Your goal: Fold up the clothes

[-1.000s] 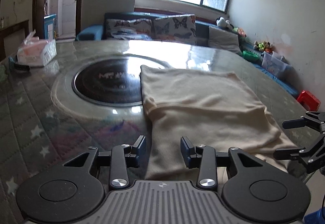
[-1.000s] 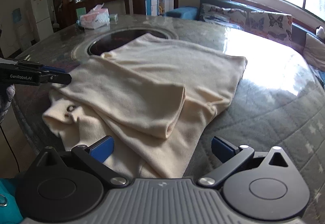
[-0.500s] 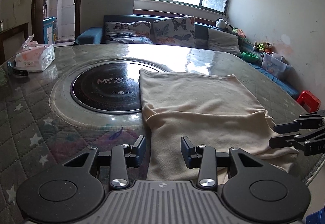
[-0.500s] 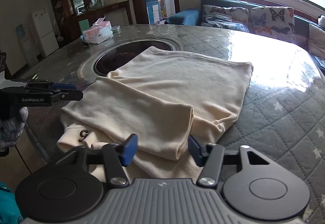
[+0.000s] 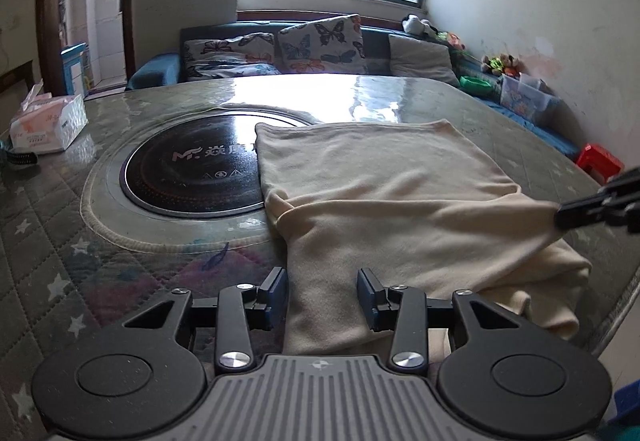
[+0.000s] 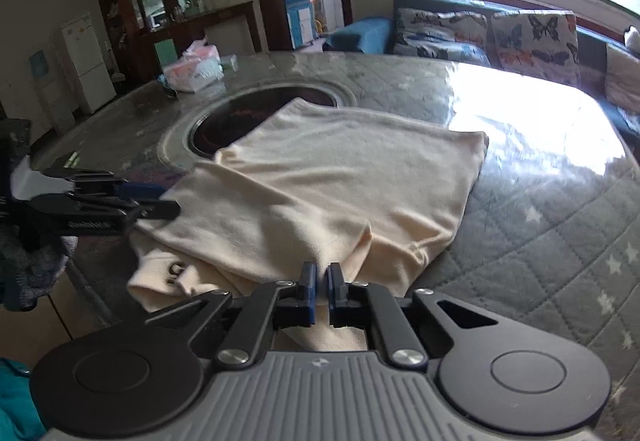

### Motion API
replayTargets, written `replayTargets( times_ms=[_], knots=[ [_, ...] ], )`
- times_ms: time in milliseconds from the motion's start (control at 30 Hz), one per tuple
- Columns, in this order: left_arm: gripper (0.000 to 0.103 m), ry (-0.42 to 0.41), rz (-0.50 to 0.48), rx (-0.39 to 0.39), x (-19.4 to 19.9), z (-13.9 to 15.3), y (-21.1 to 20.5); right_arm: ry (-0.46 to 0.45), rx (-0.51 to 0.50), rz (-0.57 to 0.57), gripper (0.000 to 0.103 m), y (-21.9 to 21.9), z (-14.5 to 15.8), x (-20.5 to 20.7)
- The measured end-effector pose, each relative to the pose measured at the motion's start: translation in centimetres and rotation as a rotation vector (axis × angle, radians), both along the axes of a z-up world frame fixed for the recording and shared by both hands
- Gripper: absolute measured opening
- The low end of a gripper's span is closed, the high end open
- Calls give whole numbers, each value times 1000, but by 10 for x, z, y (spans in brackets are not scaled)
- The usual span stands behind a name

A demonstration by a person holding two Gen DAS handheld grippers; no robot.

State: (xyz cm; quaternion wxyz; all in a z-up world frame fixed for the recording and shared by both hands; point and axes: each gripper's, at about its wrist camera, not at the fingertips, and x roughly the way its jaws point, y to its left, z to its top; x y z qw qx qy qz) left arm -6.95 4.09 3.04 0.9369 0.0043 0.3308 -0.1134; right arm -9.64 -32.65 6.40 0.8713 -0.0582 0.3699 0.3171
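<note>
Right claw (image 6: 319,291) is clenched on a pinch of the cream sweater's (image 6: 320,177) near hem. Left claw (image 5: 322,295) is released, its pads straddling the same sweater but not pressing. The sweater lies on the bench (image 6: 540,241), just beside the round hob (image 5: 192,169). The risk: such a thin pinch could slip out mid-fold, or the loose sleeve bunches underneath.

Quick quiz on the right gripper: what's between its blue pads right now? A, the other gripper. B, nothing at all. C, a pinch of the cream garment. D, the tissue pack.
C: the right gripper has its pads nearly together on a raised fold of the cream garment.
</note>
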Motion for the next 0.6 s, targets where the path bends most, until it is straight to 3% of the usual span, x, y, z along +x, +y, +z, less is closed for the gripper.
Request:
replayTargets(
  times_ms=[100,167,267,400,467,600],
  knots=[
    [43,7,-22,18,0,-2,3,21,-20,38,5,1,0,-4],
    [43,9,-28,27,0,0,3,37,-48,44,14,3,-8,-3],
    [42,-10,-27,28,-1,10,5,23,-33,34,15,0,-5,-2],
    [41,-20,-16,-8,11,17,6,-27,-10,19,15,-2,8,6],
    [33,-17,-10,-35,20,18,5,-39,-4,17,15,3,8,15],
    [29,-18,-15,-71,34,13,-2,-37,5,23,15,16,-1,29]
  ],
)
